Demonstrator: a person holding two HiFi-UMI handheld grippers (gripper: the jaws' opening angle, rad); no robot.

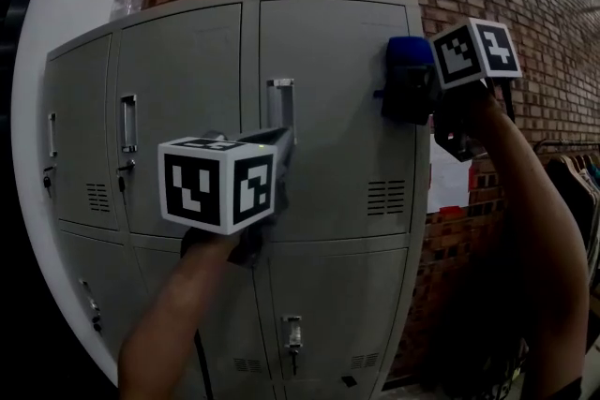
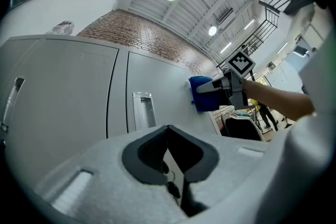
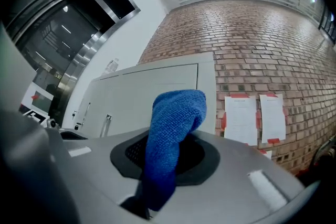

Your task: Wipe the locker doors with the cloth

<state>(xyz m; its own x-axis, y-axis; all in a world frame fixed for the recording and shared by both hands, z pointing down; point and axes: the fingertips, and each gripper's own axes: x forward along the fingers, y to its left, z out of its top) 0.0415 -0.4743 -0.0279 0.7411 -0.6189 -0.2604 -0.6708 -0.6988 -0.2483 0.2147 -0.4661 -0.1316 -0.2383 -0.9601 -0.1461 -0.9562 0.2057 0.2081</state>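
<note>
Blue cloth point(image 1: 410, 59), clenched in the right hand-held gripper point(image 1: 412, 96), touches the locker door point(image 1: 328, 42) at upper right. The left hand-held gripper point(image 2: 170, 165) is closed, empty.

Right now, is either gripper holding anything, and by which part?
The right gripper pinches the blue cloth by one end, and the rest sticks out past the jaws. The left gripper has its jaws together with nothing between them.

Jaws clamp a blue cloth point(image 3: 170, 134) before grey lockers point(image 3: 157, 92) and brick wall point(image 3: 252, 44).
</note>
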